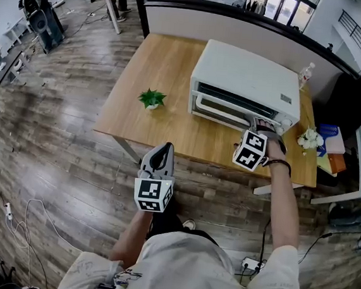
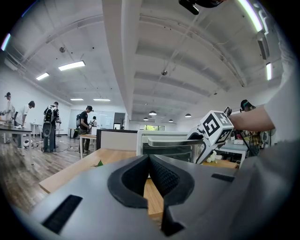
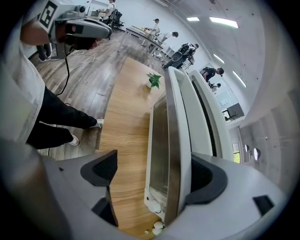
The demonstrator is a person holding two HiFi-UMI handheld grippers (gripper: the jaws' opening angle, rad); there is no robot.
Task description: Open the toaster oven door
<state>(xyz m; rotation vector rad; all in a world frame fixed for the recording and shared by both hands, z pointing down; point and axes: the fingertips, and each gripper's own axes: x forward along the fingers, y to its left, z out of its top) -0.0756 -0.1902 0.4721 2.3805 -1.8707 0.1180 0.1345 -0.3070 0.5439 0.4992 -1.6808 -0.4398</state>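
A white toaster oven [image 1: 247, 74] stands on the right half of the wooden table [image 1: 156, 62]. Its glass door [image 1: 231, 109] faces me and looks a little ajar at the top. My right gripper [image 1: 263, 124] is at the door's right end. In the right gripper view the jaws [image 3: 153, 172] stand open around the metal door handle [image 3: 174, 140], which lies close to the right finger [image 3: 206, 174]. My left gripper [image 1: 160, 153] hangs in front of the table over the floor, shut and empty, with its fingertips [image 2: 149, 159] meeting.
A small green plant [image 1: 152, 98] sits at mid-table left of the oven. White flowers [image 1: 309, 138] and a bottle [image 1: 306, 73] stand at the table's right end, books [image 1: 329, 145] beyond. A low partition wall [image 1: 243, 26] runs behind the table. People stand far off.
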